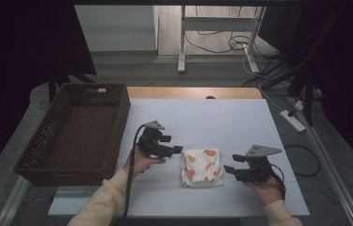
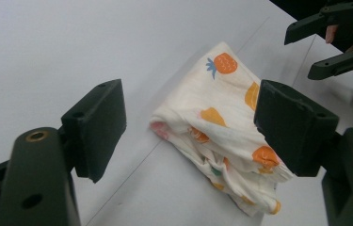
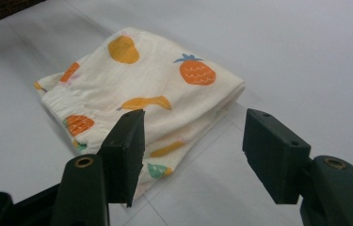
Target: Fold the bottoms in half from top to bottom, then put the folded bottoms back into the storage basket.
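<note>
High view: nearest, the left hand-held gripper (image 1: 178, 149) and right hand-held gripper (image 1: 229, 168) flank the folded cream fruit-print cloth (image 1: 202, 167) on the white table (image 1: 240, 117), jaws wide, gripping nothing. A shallow pinch could take just one layer and unfold it before the far brown wicker basket (image 1: 76, 132).

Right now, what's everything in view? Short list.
folded cloth: 1, cream with orange fruit print, on the table between both grippers
basket: 1, dark brown wicker, at the table's left edge
table: 1, white top
desk frame: 1, white, on the floor behind
power strip: 1, white, floor at right
left gripper: 1, black, open, left of cloth
right gripper: 1, black, open, right of cloth
</note>
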Tool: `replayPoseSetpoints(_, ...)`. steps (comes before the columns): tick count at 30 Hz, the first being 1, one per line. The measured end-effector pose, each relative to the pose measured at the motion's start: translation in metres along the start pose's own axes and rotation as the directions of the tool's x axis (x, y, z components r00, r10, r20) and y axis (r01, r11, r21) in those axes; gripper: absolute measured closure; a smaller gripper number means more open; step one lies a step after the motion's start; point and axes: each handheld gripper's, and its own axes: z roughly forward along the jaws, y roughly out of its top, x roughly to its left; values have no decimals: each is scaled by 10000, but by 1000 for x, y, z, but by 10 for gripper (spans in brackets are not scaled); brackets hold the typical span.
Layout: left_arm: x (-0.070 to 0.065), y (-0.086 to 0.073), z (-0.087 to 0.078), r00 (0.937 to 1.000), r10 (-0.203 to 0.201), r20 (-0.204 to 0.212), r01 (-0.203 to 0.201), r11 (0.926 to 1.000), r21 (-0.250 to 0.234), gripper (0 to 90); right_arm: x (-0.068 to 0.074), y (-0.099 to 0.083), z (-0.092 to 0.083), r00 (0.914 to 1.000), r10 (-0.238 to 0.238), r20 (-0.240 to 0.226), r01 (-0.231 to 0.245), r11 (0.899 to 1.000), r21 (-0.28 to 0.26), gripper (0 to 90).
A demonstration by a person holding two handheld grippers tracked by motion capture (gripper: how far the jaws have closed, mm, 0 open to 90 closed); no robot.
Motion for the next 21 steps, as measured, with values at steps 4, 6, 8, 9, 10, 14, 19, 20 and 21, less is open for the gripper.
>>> replayPoseSetpoints(4,1,0,3,10000,-25,34,25,9999,123,240,-2,-1,0,10000,66,56,-66,10000,12,399)
replayPoseSetpoints(6,2,0,4,10000,-25,45,25,9999,167,237,-2,-1,0,10000,75,63,-75,10000,43,400)
replayPoseSetpoints(8,2,0,5,10000,-43,72,42,9998,186,236,-2,-1,0,10000,44,77,-45,9999,101,400)
replayPoseSetpoints(9,3,0,5,10000,-40,70,39,9997,223,236,-2,-1,0,10000,32,63,-33,9999,121,400)
replayPoseSetpoints(10,3,0,6,10000,-35,77,33,9997,253,236,-2,-2,1,10000,2,61,-3,9999,148,400)
replayPoseSetpoints(14,2,1,10,10000,0,62,-2,9993,371,230,-2,-2,2,10000,-34,92,32,9998,217,400)
replayPoseSetpoints(19,2,2,18,9999,77,141,-86,9981,606,222,-2,-2,1,9999,0,112,-3,9998,198,400)
replayPoseSetpoints(20,1,3,20,9999,92,145,-101,9978,657,220,-2,-2,1,9999,0,113,-2,9998,204,400)
replayPoseSetpoints(21,1,3,22,9998,131,127,-140,9974,711,217,-2,-2,1,9999,-5,117,3,9998,215,400)
